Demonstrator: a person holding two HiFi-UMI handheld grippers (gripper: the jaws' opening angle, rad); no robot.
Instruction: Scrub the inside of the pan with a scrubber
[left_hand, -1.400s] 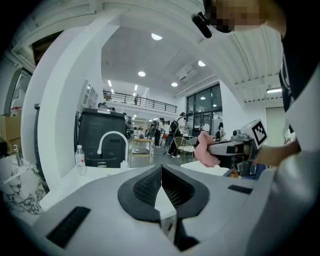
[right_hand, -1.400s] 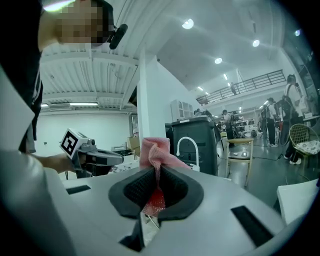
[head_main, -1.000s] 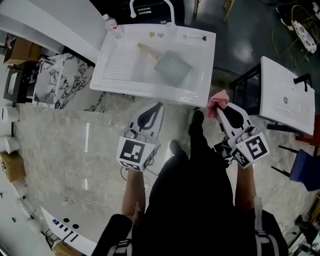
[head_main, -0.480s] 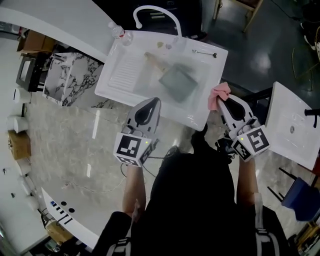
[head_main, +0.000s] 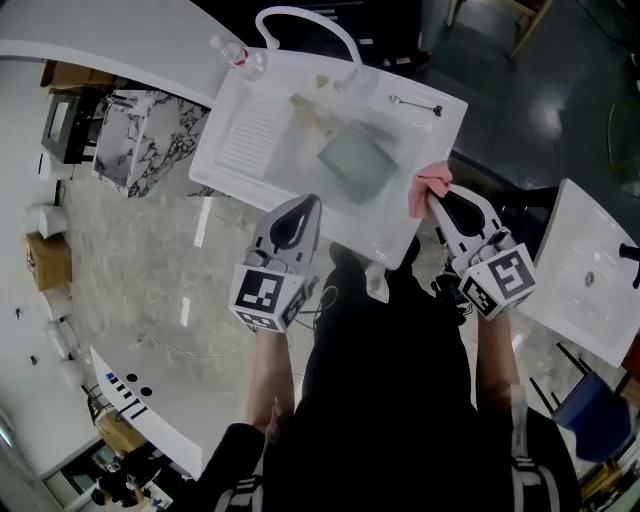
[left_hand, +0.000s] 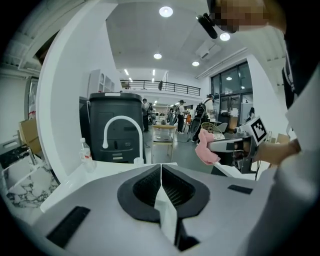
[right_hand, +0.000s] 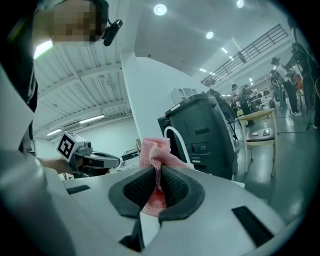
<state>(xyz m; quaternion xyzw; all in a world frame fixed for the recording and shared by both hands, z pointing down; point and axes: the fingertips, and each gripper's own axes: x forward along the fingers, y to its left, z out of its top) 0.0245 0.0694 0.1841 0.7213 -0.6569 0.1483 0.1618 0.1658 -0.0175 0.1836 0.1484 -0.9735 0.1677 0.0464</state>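
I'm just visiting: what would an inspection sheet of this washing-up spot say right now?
Surface: white sink with ribbed drainboard.
Job's things: pan lying in the basin; pink scrubber in the right gripper.
Clutter: bottle and spoon on the sink's rim.
Grippers: left gripper shut, empty; right gripper shut on the scrubber; both short of the pan.
Cables: thin cable on the floor.
Surroundings: faucet, marble-look floor, second white sink at right.

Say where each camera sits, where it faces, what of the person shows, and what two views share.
Head view: on the head, steeply down at sink and pan; forearms show.
Left gripper view: on the left gripper, along shut empty jaws toward the faucet; right hand shows.
Right gripper view: on the right gripper, along jaws shut on the pink scrubber; left hand shows.
Shared: both gripper views show the faucet.
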